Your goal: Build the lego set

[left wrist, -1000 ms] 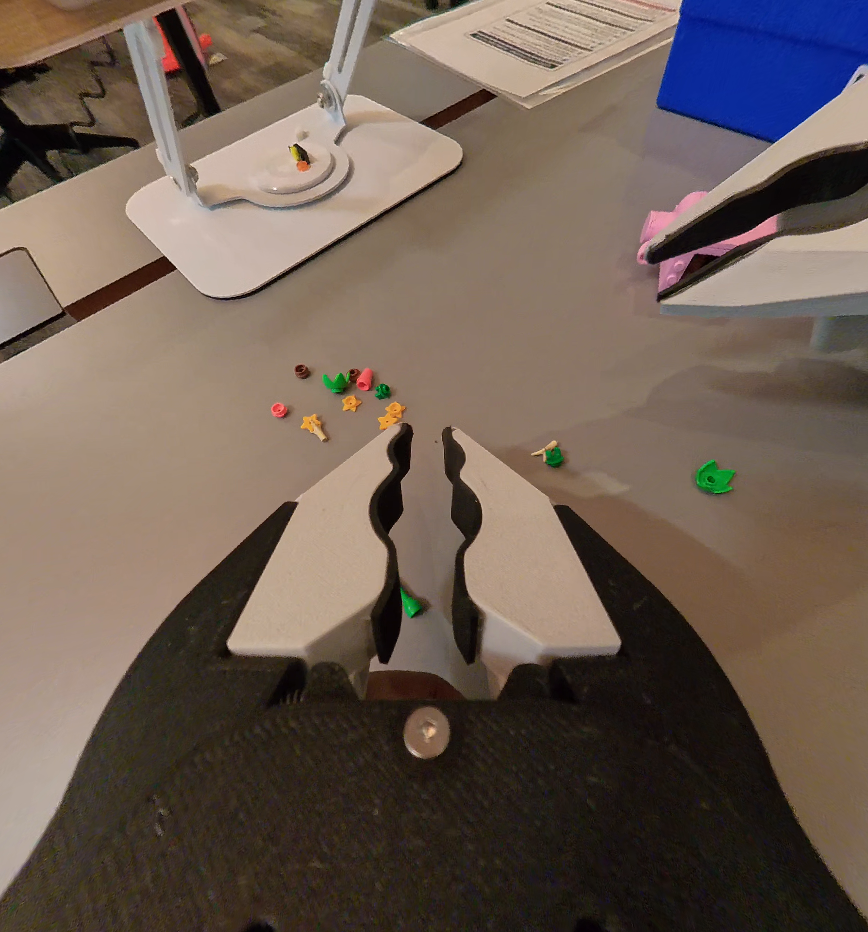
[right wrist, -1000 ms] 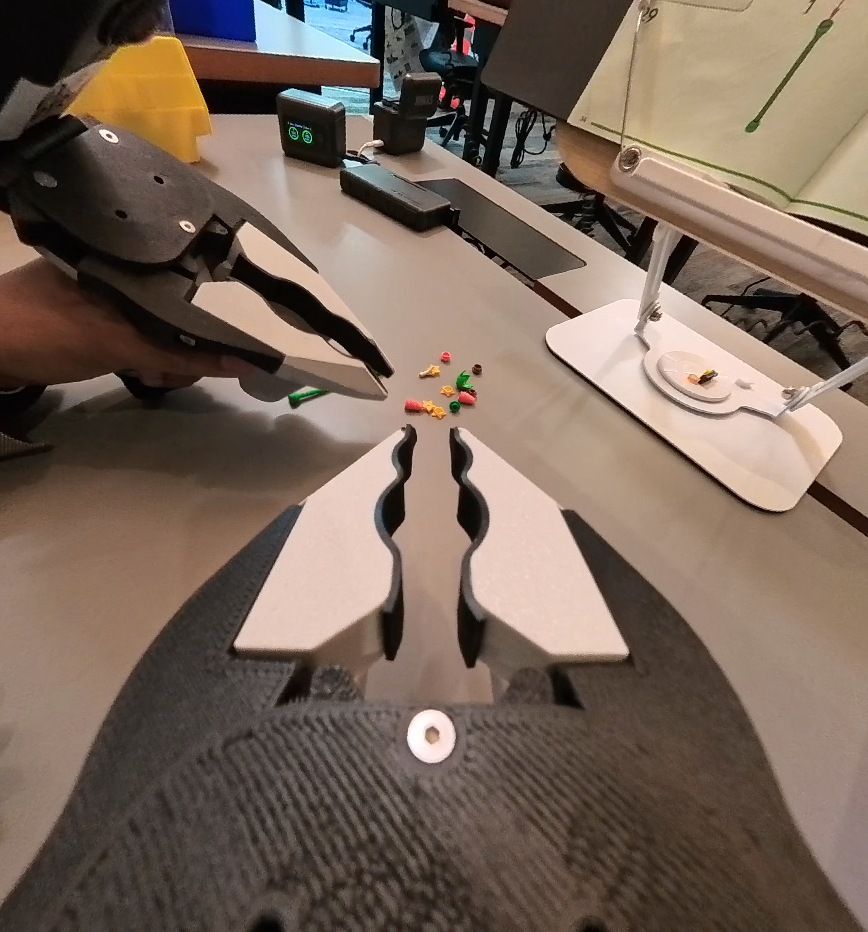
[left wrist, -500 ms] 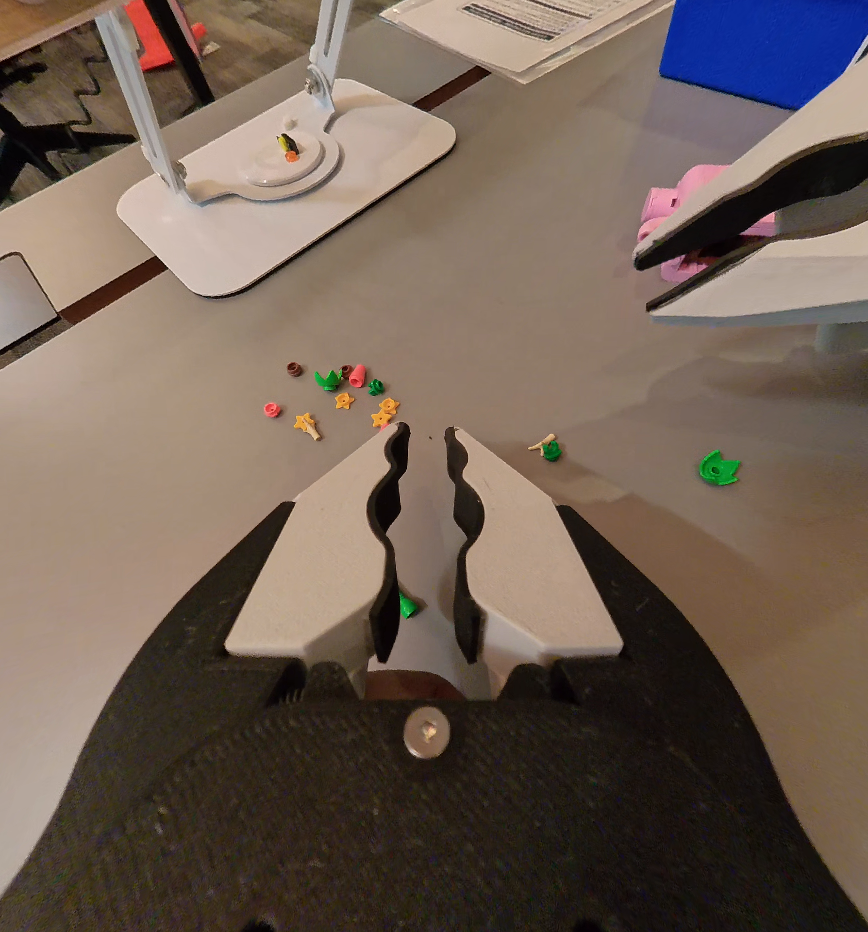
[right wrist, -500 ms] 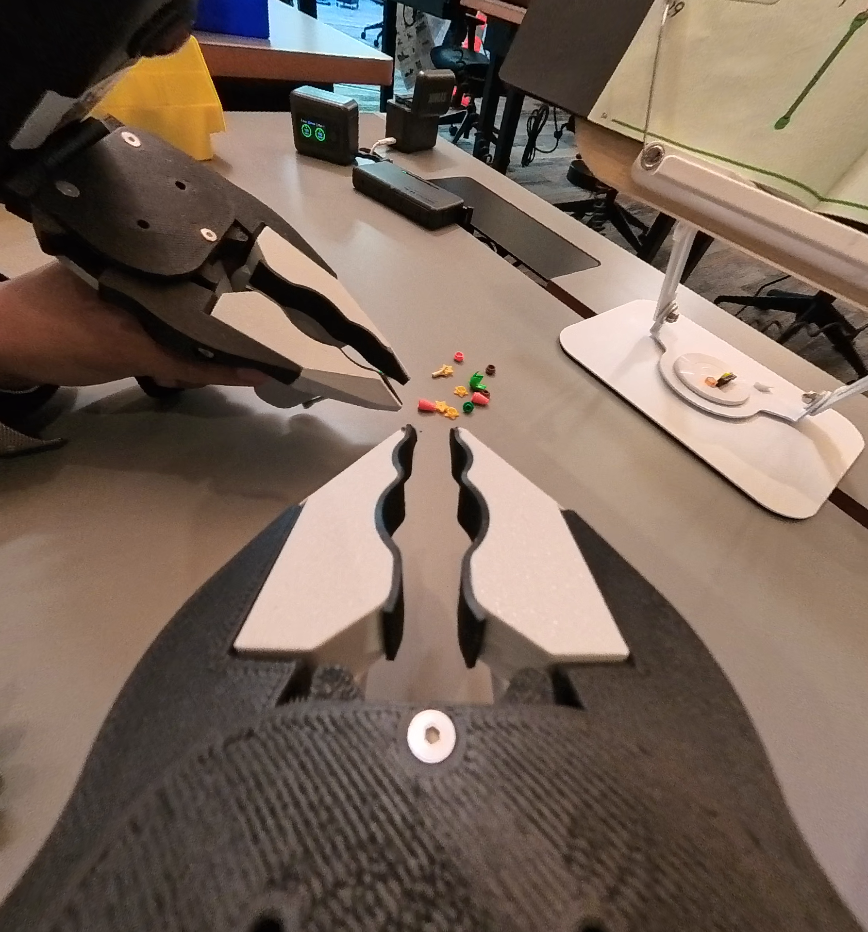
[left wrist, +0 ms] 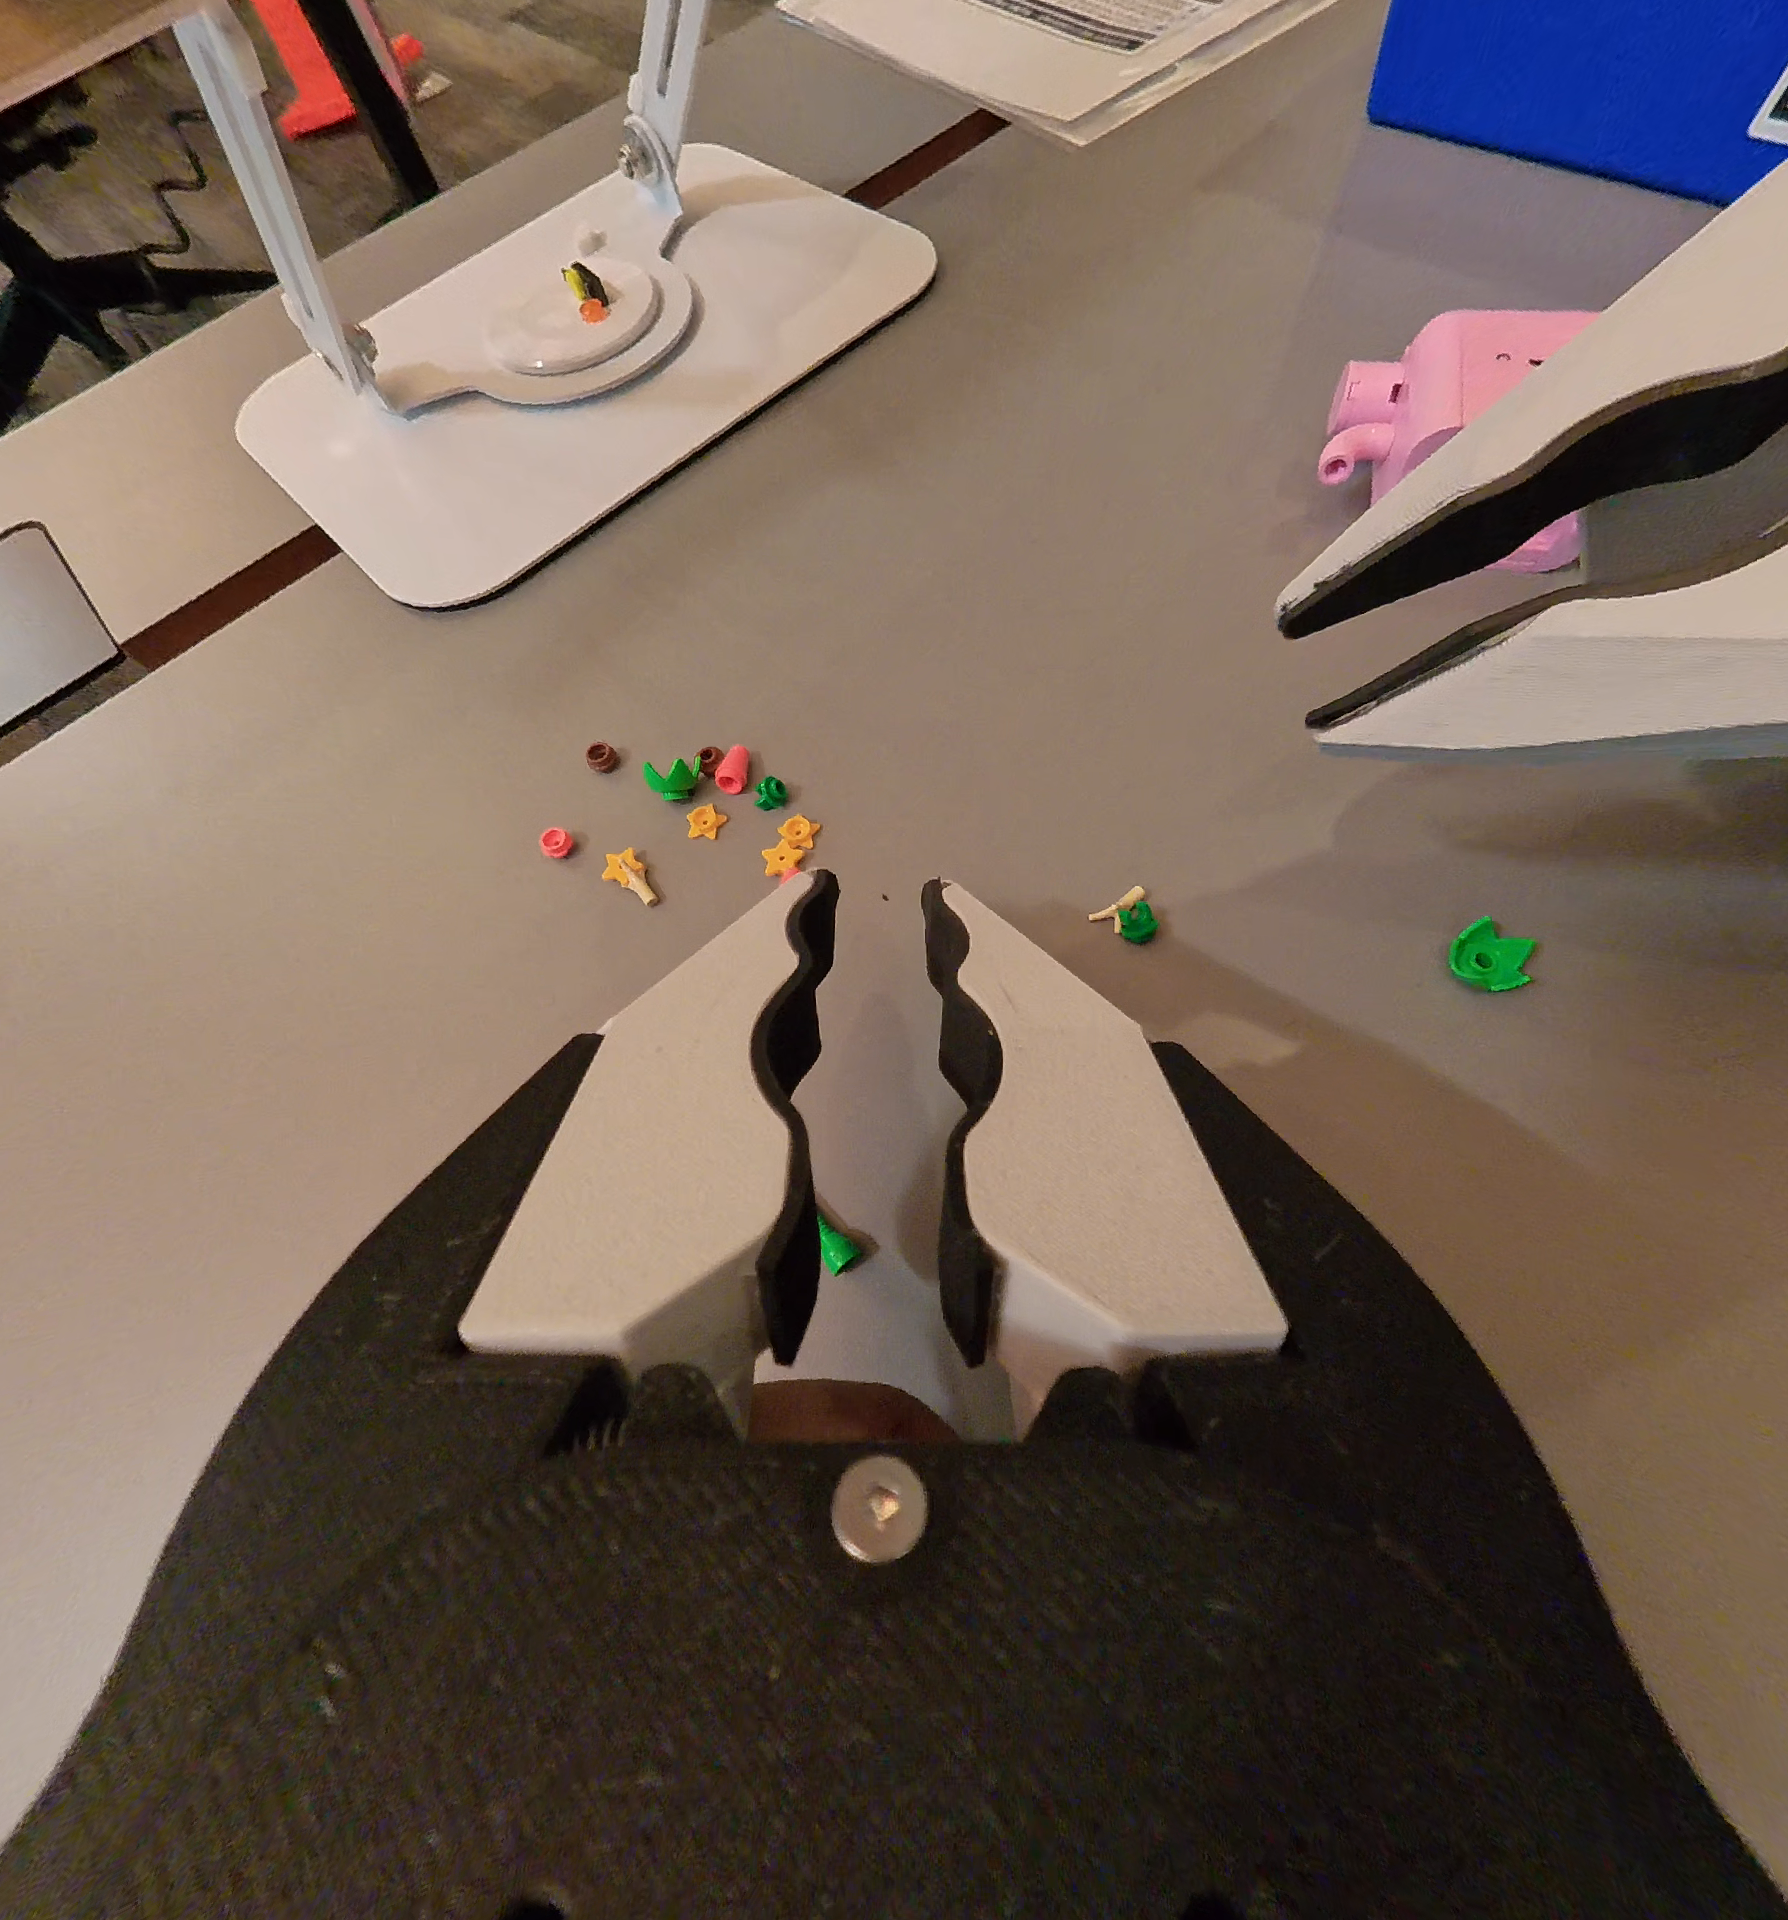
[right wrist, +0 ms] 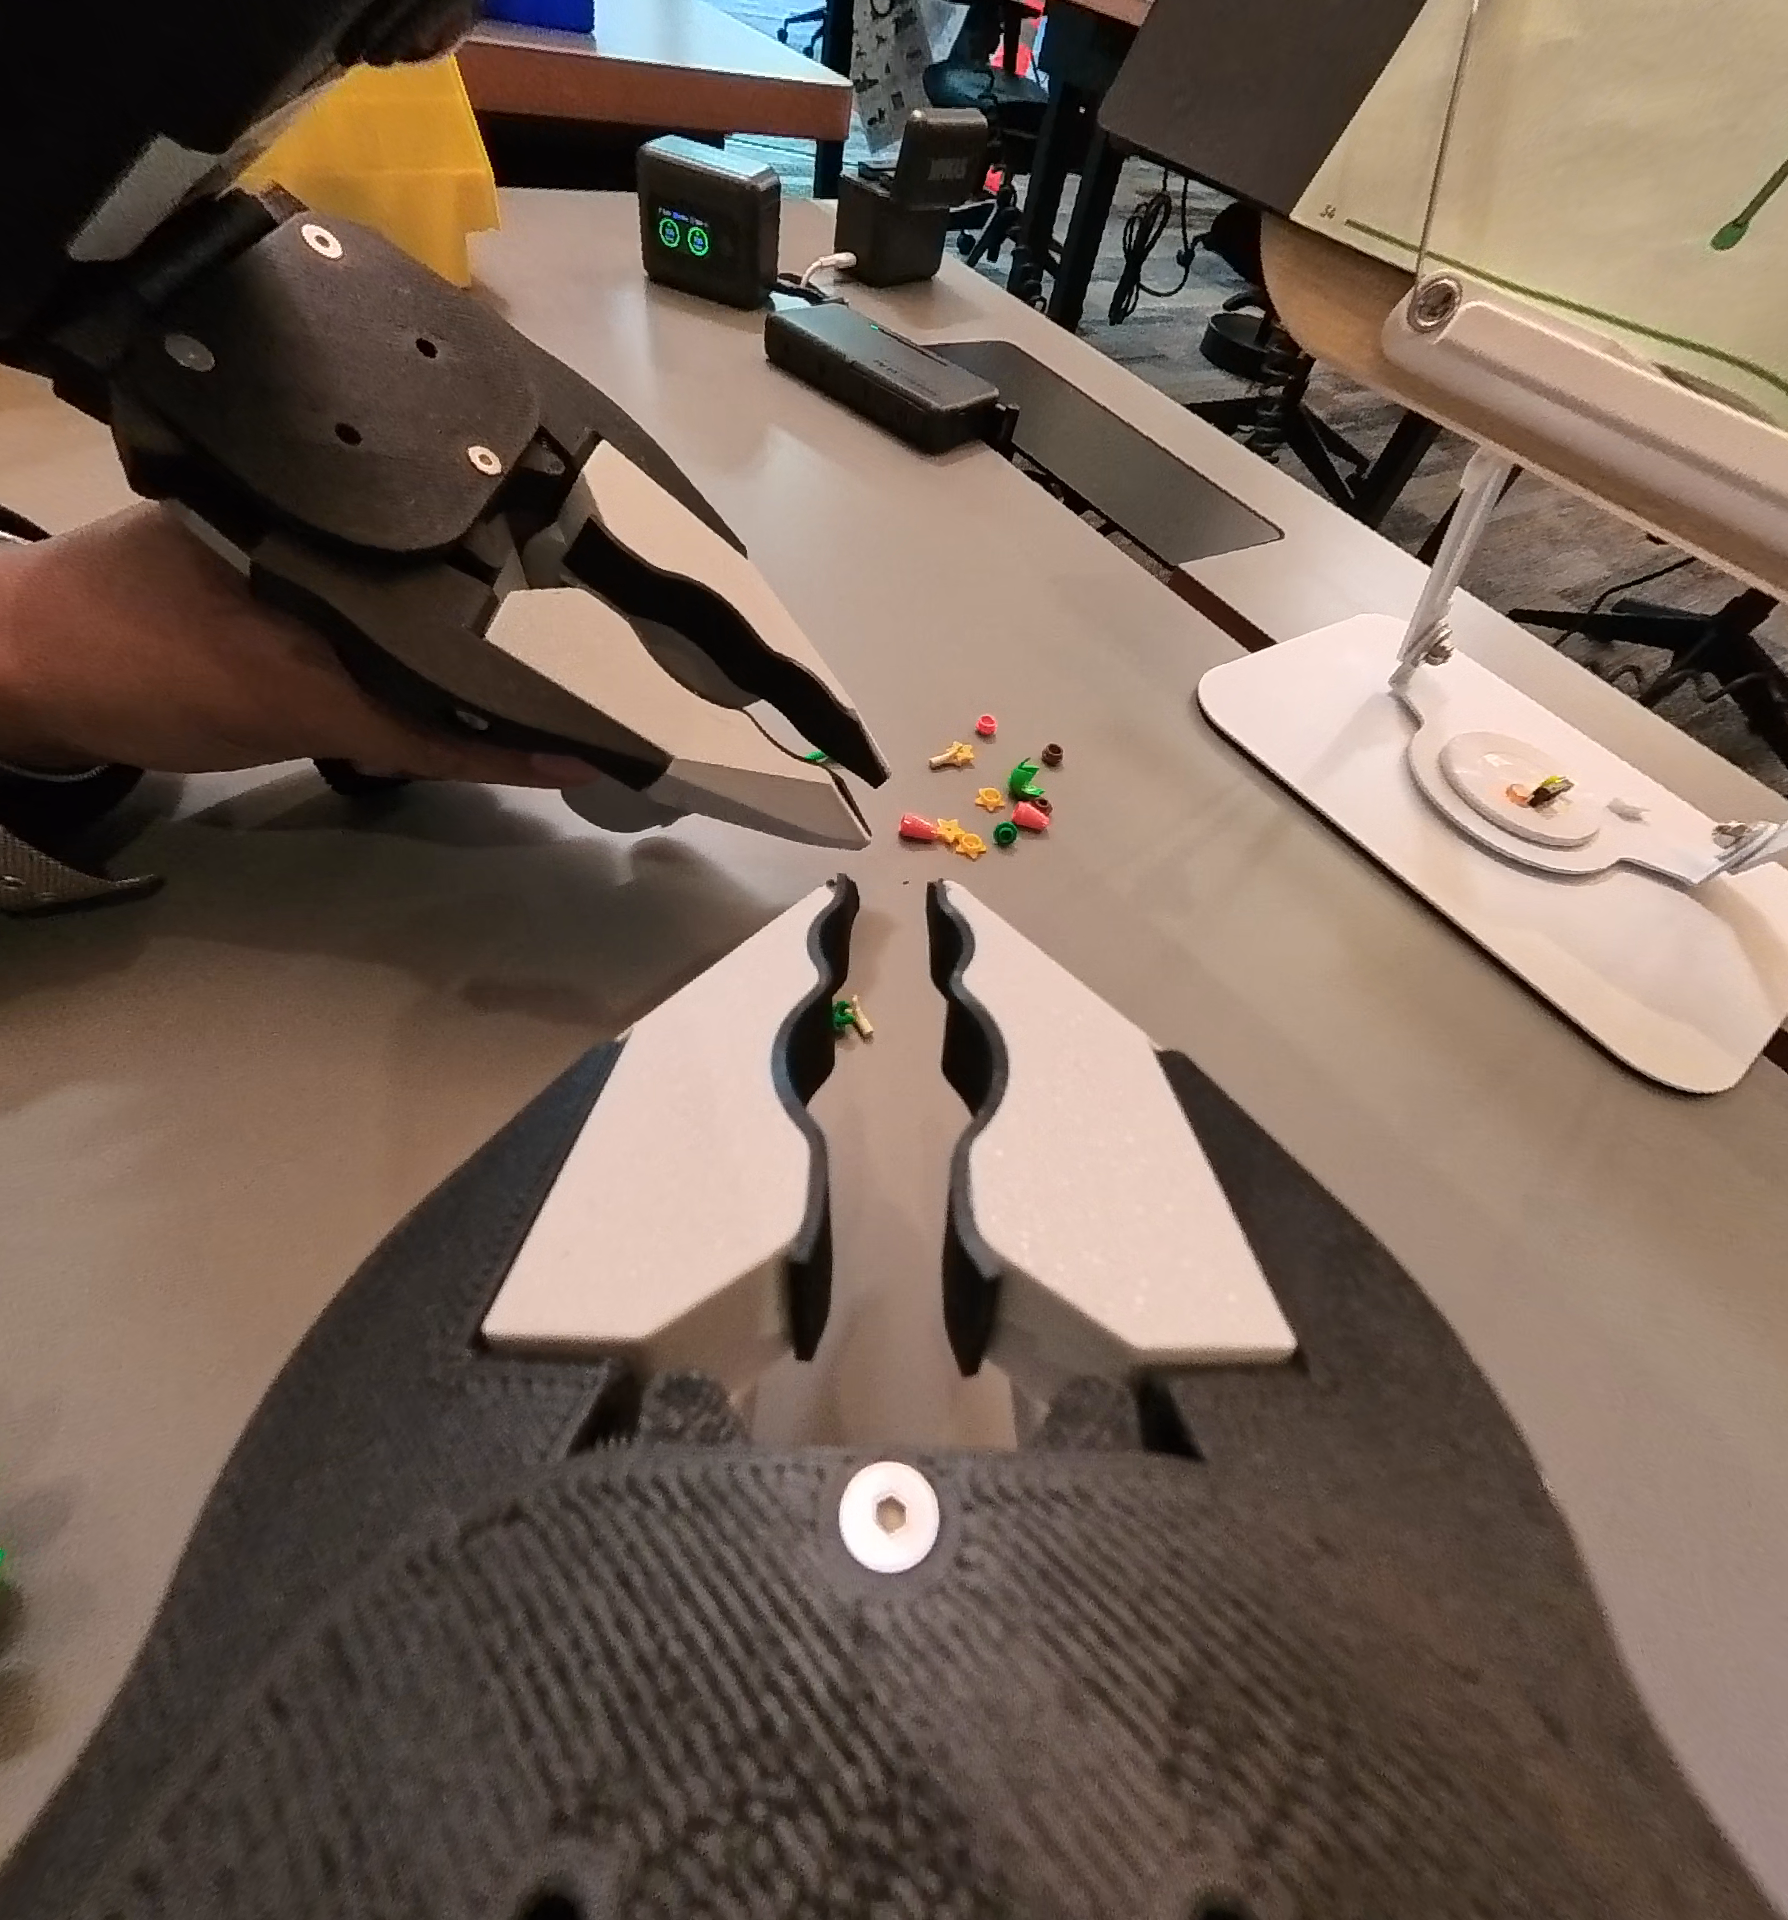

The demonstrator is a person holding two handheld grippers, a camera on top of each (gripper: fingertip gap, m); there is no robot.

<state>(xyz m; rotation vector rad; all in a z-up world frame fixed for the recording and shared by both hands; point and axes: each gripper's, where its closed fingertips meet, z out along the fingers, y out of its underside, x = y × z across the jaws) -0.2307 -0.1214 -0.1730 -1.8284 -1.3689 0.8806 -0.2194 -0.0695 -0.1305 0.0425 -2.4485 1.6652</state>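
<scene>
Lego bits (left wrist: 708, 821) lie on the grey counter (left wrist: 973, 665); both the left gripper (left wrist: 877, 888) and right gripper (right wrist: 890, 885) have jaws a little apart, holding nothing.

Each gripper is built alike. The left gripper (left wrist: 877, 885) has a black, rough-textured printed body filling the bottom of the frame, one silver hex screw at centre, and two pale grey wedge fingers (left wrist: 661, 1122) lined with wavy black pads. The right gripper (right wrist: 890, 885) matches, with a white screw. At left in the right wrist view, silver screws stud the left gripper's side; a grey mesh cuff (right wrist: 7, 862) shows.
</scene>
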